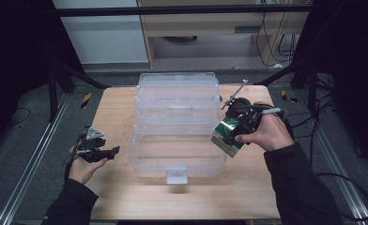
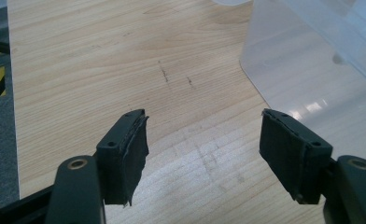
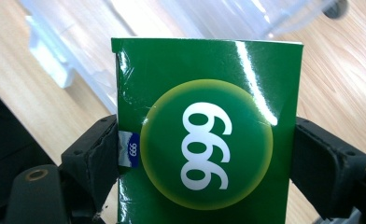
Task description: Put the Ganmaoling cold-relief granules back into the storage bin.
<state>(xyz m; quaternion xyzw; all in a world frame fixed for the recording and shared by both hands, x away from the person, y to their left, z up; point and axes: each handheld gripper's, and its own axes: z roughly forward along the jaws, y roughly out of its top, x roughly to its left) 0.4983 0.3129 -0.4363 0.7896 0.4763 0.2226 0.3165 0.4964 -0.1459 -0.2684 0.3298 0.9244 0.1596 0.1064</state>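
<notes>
Two jaws of the right gripper (image 1: 238, 123) are pressed on the sides of a green box (image 3: 208, 130), held tilted at the right edge of the clear plastic container (image 1: 177, 126). Left of the container, the left gripper (image 2: 204, 154) is kept wide apart, nothing being grasped.

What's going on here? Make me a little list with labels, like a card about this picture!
Table: light wooden top
Big thing: clear plastic box, open, lid raised behind it
Held thing: green box with a yellow circle and white digits
Right tool: shut on the green box, at the clear plastic box's right edge
Left tool: open, holding nothing, over bare wood left of the clear plastic box
</notes>
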